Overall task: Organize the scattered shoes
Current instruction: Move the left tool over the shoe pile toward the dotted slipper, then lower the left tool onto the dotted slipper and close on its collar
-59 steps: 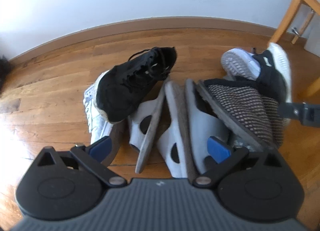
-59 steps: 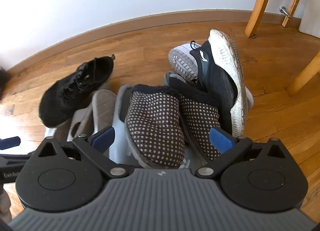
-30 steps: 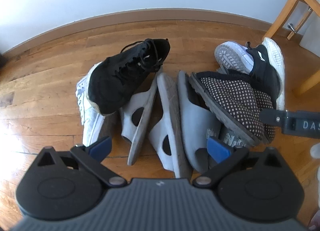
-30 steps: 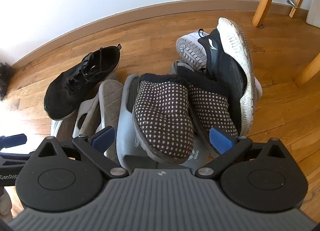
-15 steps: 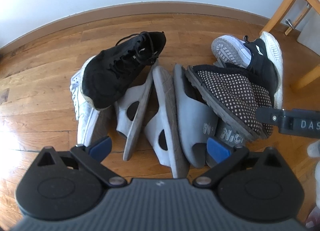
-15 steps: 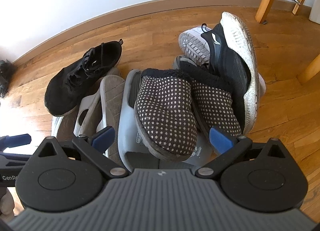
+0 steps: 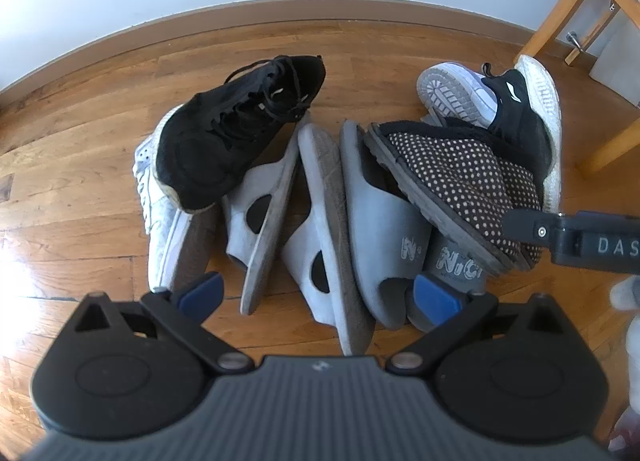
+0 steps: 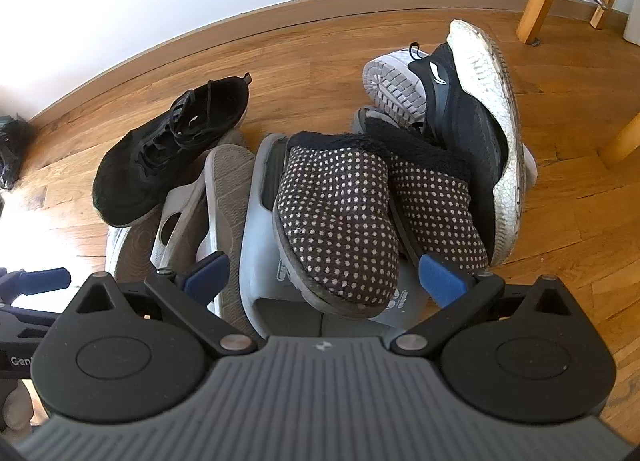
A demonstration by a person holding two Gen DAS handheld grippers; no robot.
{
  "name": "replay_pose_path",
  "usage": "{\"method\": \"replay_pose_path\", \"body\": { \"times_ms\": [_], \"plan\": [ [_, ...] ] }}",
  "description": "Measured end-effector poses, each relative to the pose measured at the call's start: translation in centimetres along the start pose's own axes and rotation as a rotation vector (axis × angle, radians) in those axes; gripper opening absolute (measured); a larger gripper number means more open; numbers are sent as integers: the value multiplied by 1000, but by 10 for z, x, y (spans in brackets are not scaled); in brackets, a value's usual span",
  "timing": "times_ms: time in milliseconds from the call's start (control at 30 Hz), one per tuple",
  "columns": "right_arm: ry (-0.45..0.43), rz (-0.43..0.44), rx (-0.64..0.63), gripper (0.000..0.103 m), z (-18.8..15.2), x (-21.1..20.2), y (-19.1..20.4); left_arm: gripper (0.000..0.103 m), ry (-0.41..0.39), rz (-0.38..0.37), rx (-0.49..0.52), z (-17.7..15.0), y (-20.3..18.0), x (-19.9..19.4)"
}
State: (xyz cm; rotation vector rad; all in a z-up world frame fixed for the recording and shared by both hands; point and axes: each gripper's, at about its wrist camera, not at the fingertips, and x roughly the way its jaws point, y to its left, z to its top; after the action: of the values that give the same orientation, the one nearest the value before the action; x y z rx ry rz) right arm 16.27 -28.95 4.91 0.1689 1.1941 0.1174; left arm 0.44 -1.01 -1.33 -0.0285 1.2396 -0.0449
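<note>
The shoes lay in a tangled heap on the wooden floor (image 7: pixel 80 165) near the baseboard, none paired or lined up. A black lace-up sneaker (image 7: pixel 236 129) rested on top of a white sneaker (image 7: pixel 160 213). Beside them, two grey slides (image 7: pixel 264 205) stood tipped on edge, and another grey slide (image 7: pixel 380 229) lay under a pair of dotted slippers (image 8: pixel 340 213). At the far right a black knit runner (image 8: pixel 460 121) leaned on its side, its cracked white foam sole turned outward, with a white shoe (image 8: pixel 394 79) sole-up behind it.

The left tool (image 7: pixel 320 297) hovered over the slides, spread wide and holding nothing. The right tool (image 8: pixel 324 269) hung just above the nearer slipper, likewise wide open and empty.

Judging by that position, the slipper looked the likeliest pick. A good grasp would take it across the firm rubber sole edge and heel collar, not the soft fleecy upper, which would likely squash and slip. Lifting it straight up should keep the neighbouring slipper and the slide beneath from being dragged. The smooth moulded slides would probably slide against each other if nudged.
</note>
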Motion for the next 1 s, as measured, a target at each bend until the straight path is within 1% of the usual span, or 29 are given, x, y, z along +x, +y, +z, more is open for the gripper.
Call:
{"method": "replay_pose_path", "body": {
  "times_ms": [400,533,767,900,1000],
  "plan": [
    [23,-10,11,102,-2,7,-3,103,4,10,-2,-1,0,5],
    [24,-10,12,102,-2,7,-3,103,8,-2,-7,-2,6,6],
    [24,-15,20,102,-2,10,-8,103,0,-25,-55,2,15,14],
    [8,3,52,102,-1,14,-21,103,-5,-38,-83,4,21,20],
    [-6,24,80,102,-1,16,-32,102,-20,-53,-80,3,20,21]
  ]
}}
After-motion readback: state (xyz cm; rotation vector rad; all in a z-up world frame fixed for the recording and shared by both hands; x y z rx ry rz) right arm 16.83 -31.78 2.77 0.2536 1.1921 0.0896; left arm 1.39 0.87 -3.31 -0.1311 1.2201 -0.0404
